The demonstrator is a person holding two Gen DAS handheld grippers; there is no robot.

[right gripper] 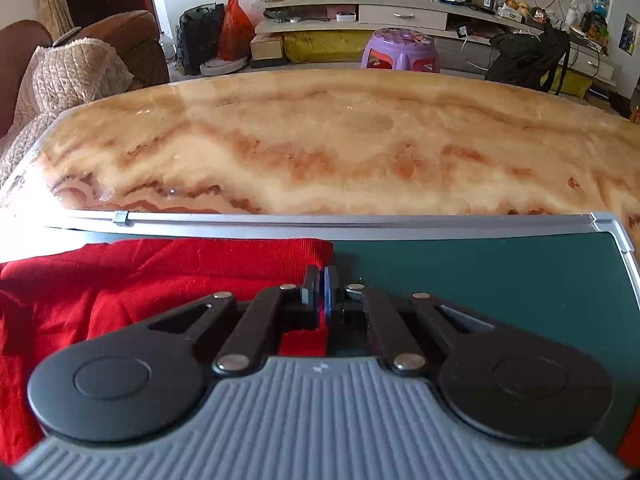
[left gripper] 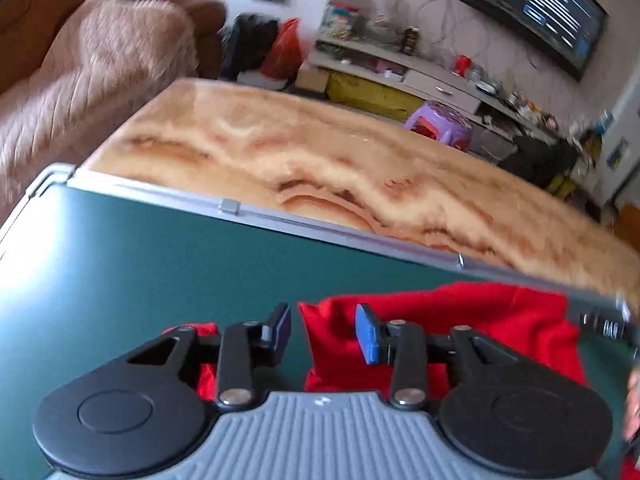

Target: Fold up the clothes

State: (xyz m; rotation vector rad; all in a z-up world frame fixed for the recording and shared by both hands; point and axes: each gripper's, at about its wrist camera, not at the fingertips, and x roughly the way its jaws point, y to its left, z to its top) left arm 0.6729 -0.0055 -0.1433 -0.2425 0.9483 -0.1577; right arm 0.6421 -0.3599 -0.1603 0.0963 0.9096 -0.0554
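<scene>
Red garment (right gripper: 132, 292) lies rumpled on the green board (right gripper: 500, 280), which sits on my marble worktop (right gripper: 320, 140). The cloth reaches up near the board's far metal rim. In the right wrist view it covers the left part of the board; the right part is bare green.

My right tool (right gripper: 322, 292) is clenched on the garment's right edge: red fabric is pinched between the two pads, near the board's far rim.

My left tool (left gripper: 323, 330) is released, pads wide apart, grasping nothing. It sits low over a gap of bare board, with a pointed corner of the garment (left gripper: 440, 332) between the fingers and more red cloth under its left linkage. Left view is motion-blurred.

Beyond the worktop's far edge: purple stool (right gripper: 402, 50), sofa (right gripper: 72, 76) off the left edge.
</scene>
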